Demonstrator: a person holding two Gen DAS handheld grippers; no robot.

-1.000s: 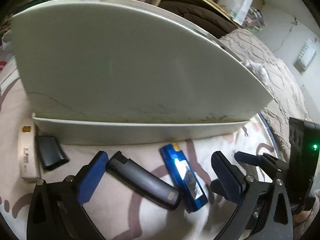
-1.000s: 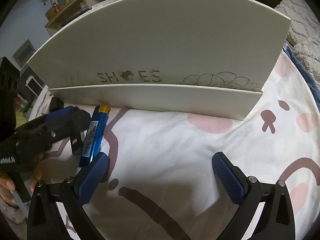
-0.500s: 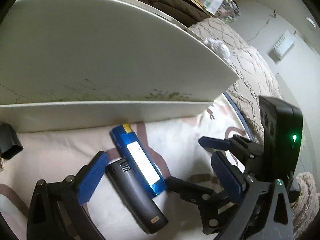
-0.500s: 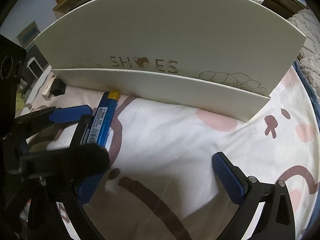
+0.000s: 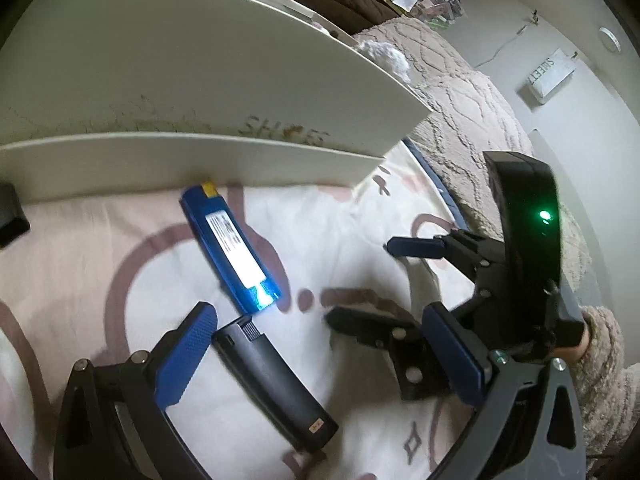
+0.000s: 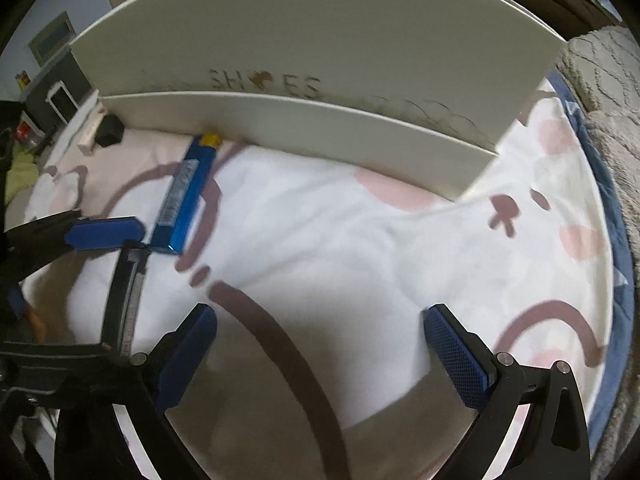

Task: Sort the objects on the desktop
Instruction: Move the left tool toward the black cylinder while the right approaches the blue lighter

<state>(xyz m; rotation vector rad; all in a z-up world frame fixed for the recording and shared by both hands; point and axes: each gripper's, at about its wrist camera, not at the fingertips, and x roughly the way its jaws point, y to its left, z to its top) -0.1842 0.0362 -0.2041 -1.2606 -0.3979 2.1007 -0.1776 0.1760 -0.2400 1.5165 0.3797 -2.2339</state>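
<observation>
A dark grey lighter (image 5: 276, 384) lies on the patterned cloth between the open jaws of my left gripper (image 5: 320, 360), close to its left finger. A blue lighter (image 5: 230, 240) lies just beyond it, its yellow tip against the white box. In the right wrist view the blue lighter (image 6: 186, 192) and the grey lighter (image 6: 126, 308) lie at the left, with the left gripper's blue finger (image 6: 104, 232) beside them. My right gripper (image 6: 320, 360) is open and empty over bare cloth; it also shows in the left wrist view (image 5: 416, 280).
A white open box lettered "SHOES" (image 5: 200, 80) stands across the back (image 6: 320, 40). A small black item (image 6: 110, 134) and a cream stick (image 6: 88, 140) lie at the far left by the box. A beige quilted blanket (image 5: 480, 120) borders the cloth on the right.
My left gripper has swung right and come closer, so both lighters shifted left and down in its view. My right gripper moved closer to the cloth beside the left one.
</observation>
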